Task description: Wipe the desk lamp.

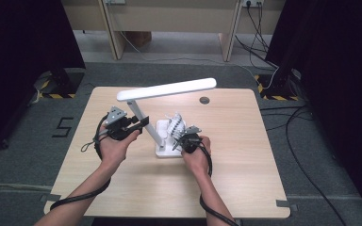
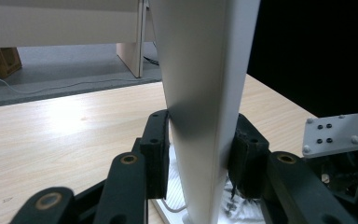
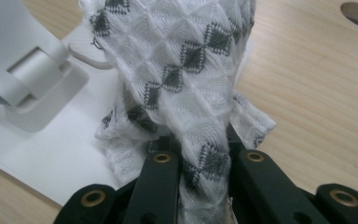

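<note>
The person's forearms come in from the bottom of the high view, nearest the camera, each hand wrapped around a claw with a black cable trailing back along the arm.

The table (image 1: 245,179) is pale wood with a round cable hole near its far edge. On its middle stands the lamp (image 1: 167,89), white, with a long flat head held level over the far half of the table, a slanted stem (image 1: 143,120) and a flat square base (image 1: 162,150).

The left claw (image 1: 139,125) reaches in from the left and grips the stem partway up. In the left gripper view its two black pads press on either side of the stem (image 2: 205,116), which rises between them out of the top of the picture.

The right claw (image 1: 183,137) sits over the right side of the base, closed on a cloth (image 1: 175,125). The cloth is white with a woven grey diamond pattern, bunched and standing up from the claw. In the right gripper view the cloth (image 3: 182,70) is pinched tight between the jaws, its loose folds lying on the base (image 3: 51,154) just beside the stem's hinge (image 3: 28,79), with bare table to the right.
</note>
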